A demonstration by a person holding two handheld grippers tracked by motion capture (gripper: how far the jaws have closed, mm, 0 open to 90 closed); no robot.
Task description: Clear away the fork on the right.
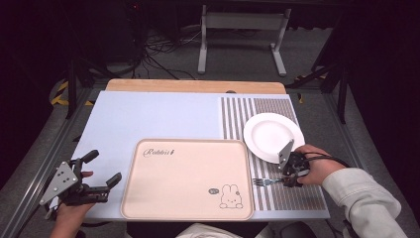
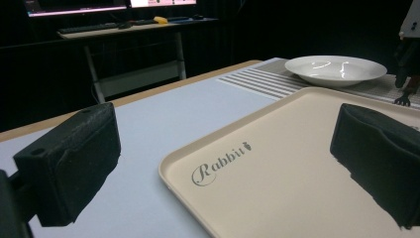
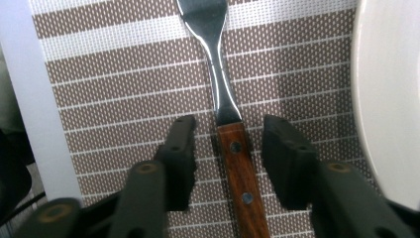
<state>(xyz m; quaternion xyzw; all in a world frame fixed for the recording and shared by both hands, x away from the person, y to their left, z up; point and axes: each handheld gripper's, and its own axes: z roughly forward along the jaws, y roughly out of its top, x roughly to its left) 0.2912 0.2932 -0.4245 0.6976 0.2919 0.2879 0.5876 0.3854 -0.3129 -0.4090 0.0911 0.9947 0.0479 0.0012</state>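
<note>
Looking down from the high view: right tool [image 1: 289, 181] lowered over the fork [image 1: 262, 182] on the striped placemat [image 1: 277, 196], between the tray [image 1: 185, 178] and the white plate [image 1: 273, 136]; left tool [image 1: 99, 181] idle at the counter [image 1: 148, 116] edge, jaws spread, empty. Left gripper view: tray rim [image 2: 171, 171] ahead, nothing held. Right gripper view: jaws straddling the wooden handle [image 3: 242, 183], partly closed, gaps either side, not yet gripping. Judged early: grasp pending, lift and placing undone.
</note>
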